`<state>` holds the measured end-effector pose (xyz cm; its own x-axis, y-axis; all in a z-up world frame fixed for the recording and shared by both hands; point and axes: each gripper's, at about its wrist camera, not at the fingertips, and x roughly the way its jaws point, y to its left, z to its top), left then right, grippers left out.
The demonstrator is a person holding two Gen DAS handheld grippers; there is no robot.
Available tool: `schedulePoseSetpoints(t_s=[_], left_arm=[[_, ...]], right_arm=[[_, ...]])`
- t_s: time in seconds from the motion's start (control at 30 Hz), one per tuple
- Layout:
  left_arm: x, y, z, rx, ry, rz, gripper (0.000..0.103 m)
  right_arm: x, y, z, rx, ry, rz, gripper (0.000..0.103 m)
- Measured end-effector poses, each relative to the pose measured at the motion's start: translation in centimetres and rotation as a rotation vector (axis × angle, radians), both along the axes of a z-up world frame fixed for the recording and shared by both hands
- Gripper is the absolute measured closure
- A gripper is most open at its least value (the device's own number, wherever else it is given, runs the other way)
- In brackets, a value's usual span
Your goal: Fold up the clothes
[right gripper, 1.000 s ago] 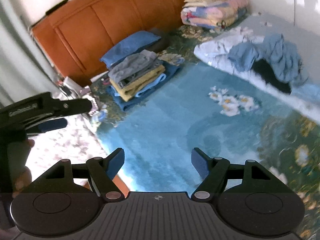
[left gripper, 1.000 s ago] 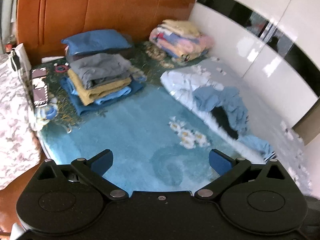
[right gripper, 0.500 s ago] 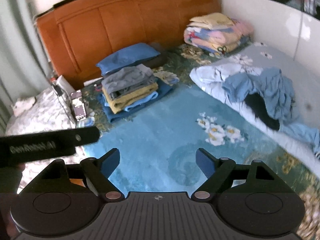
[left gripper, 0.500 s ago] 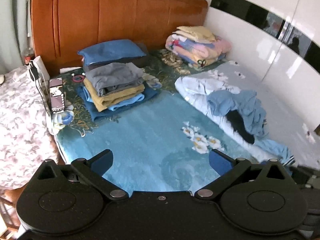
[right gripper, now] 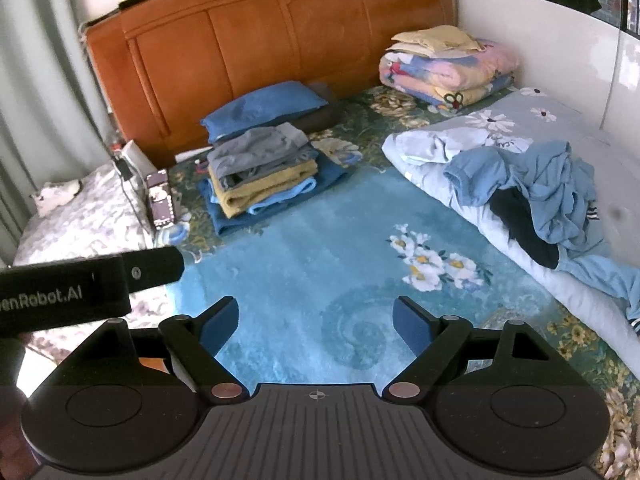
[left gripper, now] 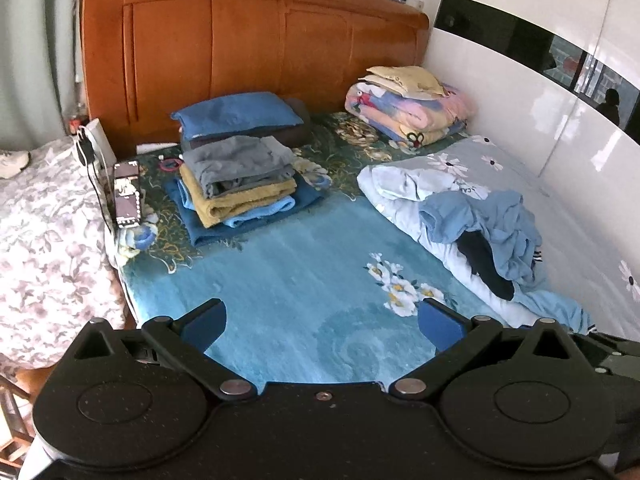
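Note:
A stack of folded clothes (left gripper: 240,178) (right gripper: 262,170), grey on yellow on blue, sits near the headboard. A loose heap of light-blue garments (left gripper: 492,226) (right gripper: 536,184) with a black piece lies on the pale quilt at the right. My left gripper (left gripper: 322,322) hangs open over the blue blanket, nothing between its blue pads. My right gripper (right gripper: 316,320) is open too and holds nothing. The left gripper's black body (right gripper: 80,286) shows at the left edge of the right wrist view.
A blue pillow (left gripper: 236,114) lies behind the stack under the wooden headboard (left gripper: 248,44). Folded colourful quilts (left gripper: 408,110) sit in the far corner. A phone (left gripper: 127,194) and a charger rest at the bed's left edge, beside a flowered mattress (left gripper: 44,232). White wardrobe doors (left gripper: 540,100) stand on the right.
Both grippers have pulled back and tilted up, so more of the headboard and bed shows. The right gripper's jaws have spread a little wider. The left gripper's body now reaches further into the right wrist view.

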<state>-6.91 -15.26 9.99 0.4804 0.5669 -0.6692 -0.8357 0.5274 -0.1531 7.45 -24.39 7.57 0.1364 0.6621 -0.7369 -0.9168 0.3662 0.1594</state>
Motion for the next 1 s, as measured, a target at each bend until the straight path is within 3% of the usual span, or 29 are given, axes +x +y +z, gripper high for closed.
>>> schedulePoseSetpoints(t_s=[0.37, 1.0], left_arm=[[0.7, -1.5, 0.7, 0.076, 0.05, 0.043, 0.002], [2.2, -1.7, -0.2, 0.022, 0.078, 0.032, 0.001]], right_arm=[[0.5, -0.8, -0.4, 0.006, 0.009, 0.03, 0.019], [2.1, -1.1, -0.9, 0.008, 0.026, 0.055, 0.019]])
